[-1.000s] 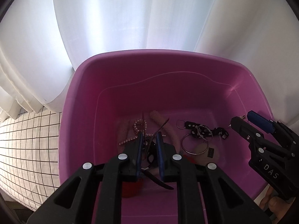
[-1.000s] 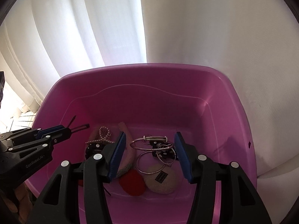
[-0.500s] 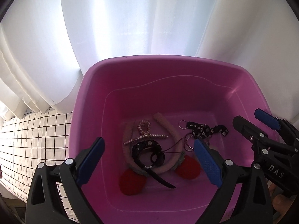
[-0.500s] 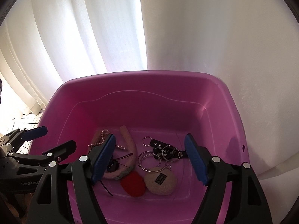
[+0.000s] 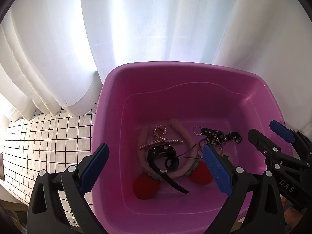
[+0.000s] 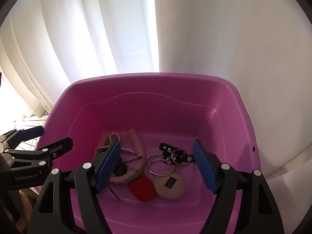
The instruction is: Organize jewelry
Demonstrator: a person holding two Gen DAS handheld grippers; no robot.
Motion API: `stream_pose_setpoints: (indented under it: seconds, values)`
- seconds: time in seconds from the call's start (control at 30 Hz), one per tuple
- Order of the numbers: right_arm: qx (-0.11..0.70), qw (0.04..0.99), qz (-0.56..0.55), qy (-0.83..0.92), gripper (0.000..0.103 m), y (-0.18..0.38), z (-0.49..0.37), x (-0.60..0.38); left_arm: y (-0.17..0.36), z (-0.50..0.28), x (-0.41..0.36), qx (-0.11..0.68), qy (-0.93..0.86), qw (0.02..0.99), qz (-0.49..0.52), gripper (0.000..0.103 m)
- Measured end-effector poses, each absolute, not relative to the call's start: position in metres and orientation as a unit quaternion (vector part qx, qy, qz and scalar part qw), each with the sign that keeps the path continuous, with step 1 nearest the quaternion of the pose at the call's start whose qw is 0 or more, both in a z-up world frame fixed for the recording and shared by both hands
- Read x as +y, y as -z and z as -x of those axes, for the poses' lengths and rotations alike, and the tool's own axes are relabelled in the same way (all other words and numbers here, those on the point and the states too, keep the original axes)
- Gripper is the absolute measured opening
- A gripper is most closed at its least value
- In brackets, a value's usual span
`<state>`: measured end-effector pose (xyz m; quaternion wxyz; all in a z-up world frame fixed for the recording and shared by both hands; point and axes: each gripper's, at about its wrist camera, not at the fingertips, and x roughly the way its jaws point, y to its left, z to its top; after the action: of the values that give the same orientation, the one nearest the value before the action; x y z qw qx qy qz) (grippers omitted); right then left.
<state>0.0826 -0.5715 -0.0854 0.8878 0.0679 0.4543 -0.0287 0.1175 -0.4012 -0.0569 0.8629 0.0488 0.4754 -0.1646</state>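
Note:
A purple plastic tub (image 5: pixel 179 78) (image 6: pixel 156 89) holds the jewelry. In it lie a pearl hair clip (image 5: pixel 160 137) (image 6: pixel 113 139), a black watch (image 5: pixel 164 156), a pink fuzzy headband (image 5: pixel 180 131) (image 6: pixel 136 142) with red pompoms (image 5: pixel 145 187) (image 6: pixel 141 187), a black studded strap with rings (image 5: pixel 218 135) (image 6: pixel 171 152), silver hoops (image 6: pixel 159 163) and a beige pouch (image 6: pixel 169 184). My left gripper (image 5: pixel 156 169) is open and empty above the tub's near side. My right gripper (image 6: pixel 156 165) is open and empty above the hoops.
White curtains (image 5: pixel 136 29) hang behind the tub, with a white wall (image 6: pixel 234 39) to the right. A white cloth with a black grid (image 5: pixel 39 136) covers the surface left of the tub.
My left gripper has opened, let go of the black watch into the tub, and pulled up and back. My right gripper has risen a little and stays open.

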Motion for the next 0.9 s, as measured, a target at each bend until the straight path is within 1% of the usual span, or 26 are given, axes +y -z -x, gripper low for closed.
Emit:
stream_pose_setpoints:
  seconds: [0.37, 0.9]
  values:
    - [0.45, 0.89, -0.064, 0.025, 0.073, 0.0817, -0.0806, -0.5661, 0.0517, -0.1193, -0.3906, 0.47, 0.155, 0.868, -0.041, 0.095]
    - [0.451, 0.89, -0.065, 0.026, 0.073, 0.0817, -0.0777, -0.5658, 0.0565, -0.1175, -0.3945, 0.478, 0.163, 0.861, -0.049, 0.095]
